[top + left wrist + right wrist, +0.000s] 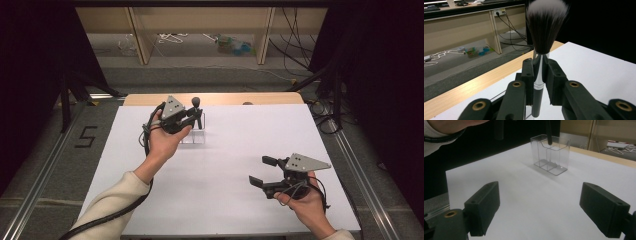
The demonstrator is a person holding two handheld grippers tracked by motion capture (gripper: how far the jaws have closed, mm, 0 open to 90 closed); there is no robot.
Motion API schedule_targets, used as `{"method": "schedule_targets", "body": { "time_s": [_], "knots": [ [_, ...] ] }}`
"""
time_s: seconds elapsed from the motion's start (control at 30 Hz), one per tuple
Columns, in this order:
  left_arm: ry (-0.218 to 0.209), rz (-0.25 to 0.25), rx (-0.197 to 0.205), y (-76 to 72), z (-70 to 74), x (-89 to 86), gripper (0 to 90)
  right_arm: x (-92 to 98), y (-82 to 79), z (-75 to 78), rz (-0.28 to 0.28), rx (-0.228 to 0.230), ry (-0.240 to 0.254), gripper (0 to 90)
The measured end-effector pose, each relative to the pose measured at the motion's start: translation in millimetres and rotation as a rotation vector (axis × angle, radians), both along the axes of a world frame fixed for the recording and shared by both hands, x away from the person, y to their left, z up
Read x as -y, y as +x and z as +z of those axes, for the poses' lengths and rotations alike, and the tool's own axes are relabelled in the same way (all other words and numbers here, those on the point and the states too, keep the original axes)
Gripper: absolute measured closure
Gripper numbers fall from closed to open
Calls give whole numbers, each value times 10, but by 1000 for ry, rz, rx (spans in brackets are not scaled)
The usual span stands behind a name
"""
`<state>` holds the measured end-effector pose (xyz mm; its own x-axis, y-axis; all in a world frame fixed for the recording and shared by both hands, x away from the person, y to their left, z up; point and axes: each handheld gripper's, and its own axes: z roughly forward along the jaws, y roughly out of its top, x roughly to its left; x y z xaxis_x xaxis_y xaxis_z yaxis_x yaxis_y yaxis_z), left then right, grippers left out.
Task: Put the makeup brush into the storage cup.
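In the high view, the left gripper [192, 119] is hovering over the clear organizer [194, 135], which is sitting on the white surface [220, 200] toward its far edge; the hand is covering part of the organizer, and the brush [197, 106] is showing little more than its dark head above the jaws. The right gripper [265, 172] is hanging well apart from the organizer, nearer the surface's near right corner, its jaws standing open and holding nothing, with bare white between.

In the left gripper view, the jaws are gripping the brush [539, 72] upright by its silver ferrule; the handle's lower end is getting lost behind the jaws.

In the right gripper view, the open jaws are framing the organizer [550, 153] farther off; a dark handle tip is dipping into it, its upper part cut off by the frame.
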<state>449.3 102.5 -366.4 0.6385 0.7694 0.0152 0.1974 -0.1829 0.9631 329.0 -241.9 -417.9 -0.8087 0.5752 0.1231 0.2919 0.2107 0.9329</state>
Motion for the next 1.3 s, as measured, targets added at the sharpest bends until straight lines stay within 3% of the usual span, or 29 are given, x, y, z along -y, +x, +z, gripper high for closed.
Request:
{"method": "schedule_targets", "body": {
  "time_s": [0.07,0.93,1.0,1.03,1.3],
  "knots": [
    [1,1,0,5,-1,-1,777,2,10,-4,1,16,0,172],
    [11,7,1,83,-3,19,777,3,10,-4,0,16,2,172],
    [12,8,0,88,-2,16,777,-1,0,-3,-2,-3,4,172],
    [14,9,0,91,-2,14,777,1,12,-6,-1,17,3,172],
    [13,12,1,111,-3,20,777,0,12,-7,-1,16,3,172]
  ]
}}
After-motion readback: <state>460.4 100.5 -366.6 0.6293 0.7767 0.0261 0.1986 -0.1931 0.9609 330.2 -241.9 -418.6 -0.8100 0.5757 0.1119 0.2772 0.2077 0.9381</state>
